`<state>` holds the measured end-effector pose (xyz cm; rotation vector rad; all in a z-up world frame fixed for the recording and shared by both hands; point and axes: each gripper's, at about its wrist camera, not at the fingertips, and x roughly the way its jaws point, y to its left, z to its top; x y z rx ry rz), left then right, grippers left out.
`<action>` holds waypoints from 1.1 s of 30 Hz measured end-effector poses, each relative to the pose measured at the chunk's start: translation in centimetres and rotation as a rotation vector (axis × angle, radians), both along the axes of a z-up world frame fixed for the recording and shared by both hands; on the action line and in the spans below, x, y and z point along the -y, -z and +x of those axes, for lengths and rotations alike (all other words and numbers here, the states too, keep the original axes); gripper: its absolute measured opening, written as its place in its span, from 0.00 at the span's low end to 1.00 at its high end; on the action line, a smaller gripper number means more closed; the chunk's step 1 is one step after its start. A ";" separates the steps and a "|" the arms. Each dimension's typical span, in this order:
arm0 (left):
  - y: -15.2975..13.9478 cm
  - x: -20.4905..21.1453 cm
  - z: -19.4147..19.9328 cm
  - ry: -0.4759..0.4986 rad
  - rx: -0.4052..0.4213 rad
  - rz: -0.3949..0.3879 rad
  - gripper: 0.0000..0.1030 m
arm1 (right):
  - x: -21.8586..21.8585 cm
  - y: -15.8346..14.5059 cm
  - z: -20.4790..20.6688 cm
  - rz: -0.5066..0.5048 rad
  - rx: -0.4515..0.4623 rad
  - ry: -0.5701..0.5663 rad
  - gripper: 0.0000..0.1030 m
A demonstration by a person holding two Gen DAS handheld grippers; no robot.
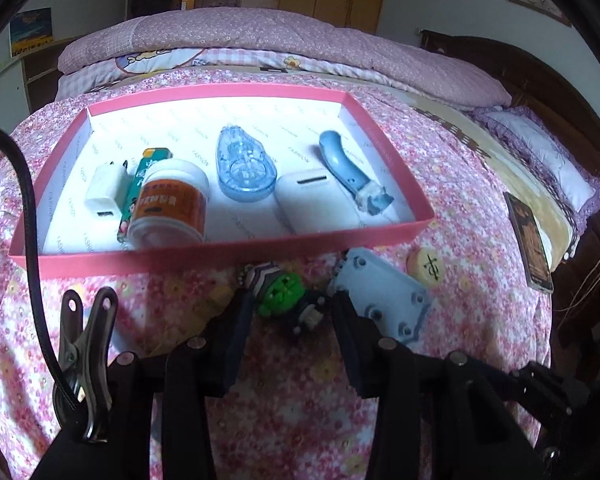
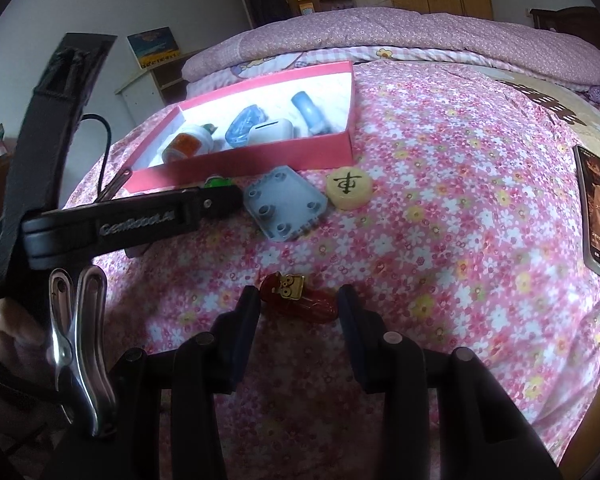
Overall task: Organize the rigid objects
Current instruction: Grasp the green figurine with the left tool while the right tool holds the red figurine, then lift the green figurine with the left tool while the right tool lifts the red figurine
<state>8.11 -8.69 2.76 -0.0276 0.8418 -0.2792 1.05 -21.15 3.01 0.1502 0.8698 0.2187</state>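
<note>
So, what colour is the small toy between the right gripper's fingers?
Dark red toy, clearest in the right wrist view.

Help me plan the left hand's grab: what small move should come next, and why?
Probably ease the left gripper forward and close it: the green toy figure lies between its open fingers on the bedspread, just short of the pink box where it likely belongs.

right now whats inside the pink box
Inside the pink box: a white charger, a green lighter partly hidden behind an orange-labelled jar, a blue tape dispenser, a white case and a blue-handled tool. The near wall covers the floor behind it.
</note>
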 end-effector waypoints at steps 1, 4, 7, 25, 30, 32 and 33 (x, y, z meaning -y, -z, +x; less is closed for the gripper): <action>0.0 0.0 0.1 -0.001 -0.002 -0.003 0.44 | 0.0 0.0 0.0 0.002 0.001 0.000 0.40; 0.2 0.1 0.2 -0.002 0.006 0.000 0.45 | 0.0 0.0 0.0 0.006 0.002 0.000 0.40; 0.2 0.2 0.1 -0.002 0.012 0.010 0.45 | 0.0 0.0 0.0 0.004 0.002 0.000 0.40; 0.3 -1.6 -1.5 -0.009 -0.018 -0.001 0.42 | -0.1 0.0 0.0 0.000 0.004 0.001 0.40; 0.3 -0.3 -0.7 -0.015 0.004 0.046 0.50 | -0.1 0.0 -0.1 -0.002 0.004 0.001 0.40; 0.4 0.0 -0.7 -0.017 0.011 0.059 0.53 | -0.1 0.0 -0.1 -0.001 0.004 0.001 0.40; 0.4 0.1 -0.7 -0.019 0.014 0.065 0.53 | -0.1 0.1 0.0 0.001 0.005 0.002 0.40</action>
